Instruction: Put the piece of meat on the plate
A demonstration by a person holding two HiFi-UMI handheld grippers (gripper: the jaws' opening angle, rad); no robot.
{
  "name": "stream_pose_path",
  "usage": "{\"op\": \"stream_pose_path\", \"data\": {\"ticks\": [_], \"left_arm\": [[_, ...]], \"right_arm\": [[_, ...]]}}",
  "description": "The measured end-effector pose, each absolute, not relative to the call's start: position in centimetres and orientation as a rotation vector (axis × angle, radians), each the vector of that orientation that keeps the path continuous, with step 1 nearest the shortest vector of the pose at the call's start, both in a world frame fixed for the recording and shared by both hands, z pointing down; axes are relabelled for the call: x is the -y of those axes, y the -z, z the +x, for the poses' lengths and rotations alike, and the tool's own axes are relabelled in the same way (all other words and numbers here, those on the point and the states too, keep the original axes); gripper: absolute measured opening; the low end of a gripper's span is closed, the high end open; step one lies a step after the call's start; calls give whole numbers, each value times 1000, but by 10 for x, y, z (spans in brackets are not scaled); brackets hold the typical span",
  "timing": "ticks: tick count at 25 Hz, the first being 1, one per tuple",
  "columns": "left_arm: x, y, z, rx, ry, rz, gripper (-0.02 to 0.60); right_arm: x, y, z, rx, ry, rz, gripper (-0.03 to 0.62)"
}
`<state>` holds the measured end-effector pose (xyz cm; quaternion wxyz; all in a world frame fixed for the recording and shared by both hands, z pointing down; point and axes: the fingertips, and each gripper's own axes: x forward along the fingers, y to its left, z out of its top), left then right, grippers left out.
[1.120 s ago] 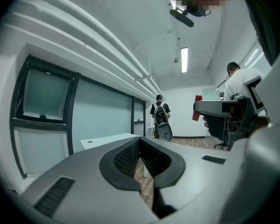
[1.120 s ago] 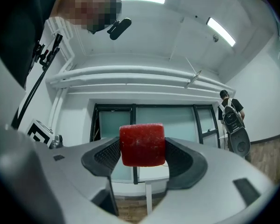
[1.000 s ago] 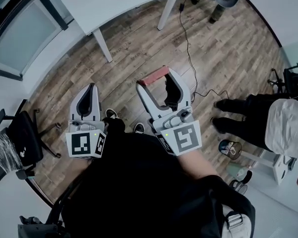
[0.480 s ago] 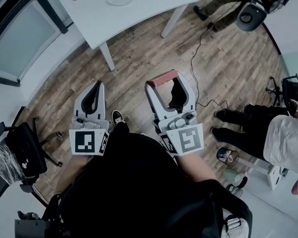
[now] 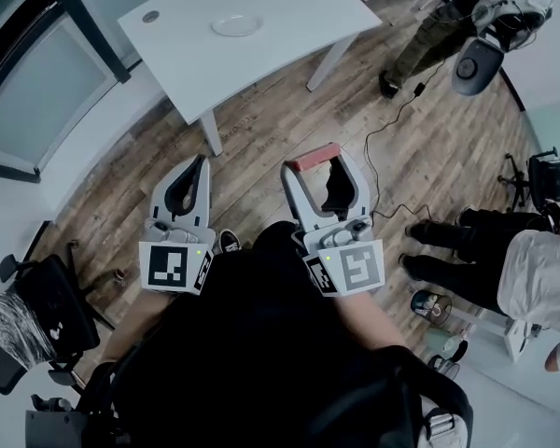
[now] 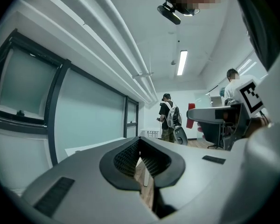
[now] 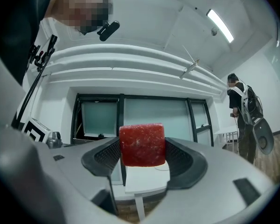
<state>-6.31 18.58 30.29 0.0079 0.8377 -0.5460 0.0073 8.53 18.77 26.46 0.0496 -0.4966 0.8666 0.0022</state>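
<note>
Head view, looking steeply down: the right gripper [image 5: 317, 162], grey with a cube of square markers at its rear, has its jaws closed on a red, block-shaped piece of meat [image 5: 310, 157] held crosswise at their tips. The meat hangs above a brown wood-plank floor [image 5: 261, 119], short of the counter and well apart from the plate. The left gripper [image 5: 199, 161], of the same build, is held beside the right one. Its jaws are drawn together at the tips and hold nothing.

Left gripper view: the ribbed black pads meet at the front, leaving only a thin slit lower down, through which the floor and a white leg show.

Right gripper view: the meat sits squarely between the two ribbed pads, touching both, with its speckled red face turned to the camera.

A small round white plate [image 5: 236, 25] rests on a white, curved-edged counter [image 5: 299, 12] at the top of the head view, near the counter's middle. A thin black cable [image 5: 392, 124] trails across the floor to the right. A black office chair [image 5: 37, 292] stands at the left edge.
</note>
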Motion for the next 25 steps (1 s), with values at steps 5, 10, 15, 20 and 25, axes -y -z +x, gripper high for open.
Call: {"op": "stream_pose_path", "data": {"ticks": [5,10,15,20,25], "left_arm": [[-157,-306,-55,1665,-25,2592,3],[-112,-295,-52,1726,-33,2585,3],[-66,-296,-41,1794,-43,2543,3],[-21,-294,-20,1810,-16,2486,3],[1,-294,-10,1860,-11,2431,3]], "right_arm": [[-155,-267,90,-2647,-6,-1502,296],[-103,-267,85,-2690,7,-1434,296],[-54,-265,91,-2723,-5,-1340,296],[-12,-263,104,-2754,1,-1242,296],[14,-260,110,-2773,-13,-1161,296]]}}
